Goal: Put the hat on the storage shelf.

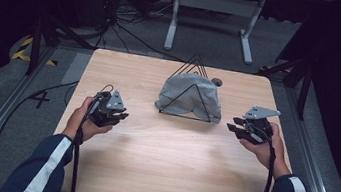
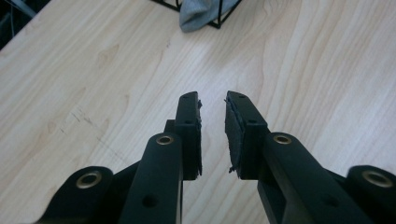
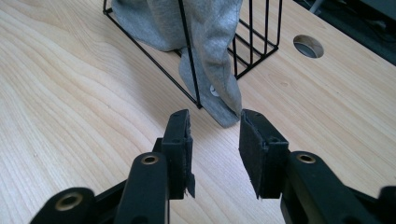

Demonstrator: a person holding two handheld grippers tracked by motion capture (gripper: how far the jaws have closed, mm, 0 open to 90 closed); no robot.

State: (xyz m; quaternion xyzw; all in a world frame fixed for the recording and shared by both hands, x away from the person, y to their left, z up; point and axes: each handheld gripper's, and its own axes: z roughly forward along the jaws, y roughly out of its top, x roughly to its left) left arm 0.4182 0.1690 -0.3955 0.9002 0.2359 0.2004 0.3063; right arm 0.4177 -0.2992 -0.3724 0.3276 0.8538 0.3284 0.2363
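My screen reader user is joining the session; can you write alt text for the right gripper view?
The right hand-held gripper has its two black jaws open and empty, pointed at the drooping corner of a grey cloth. The cloth hangs over a black wire rack on a light wooden table, with a round hole in the tabletop beyond.

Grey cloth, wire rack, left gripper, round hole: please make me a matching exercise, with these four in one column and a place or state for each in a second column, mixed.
1. grey cloth
2. wire rack
3. left gripper
4. round hole

a. black, triangle-shaped frame
b. cut in the table top behind the rack
c. draped over the rack
d. jaws slightly apart, nothing between them

Pairs: 1-c, 2-a, 3-d, 4-b
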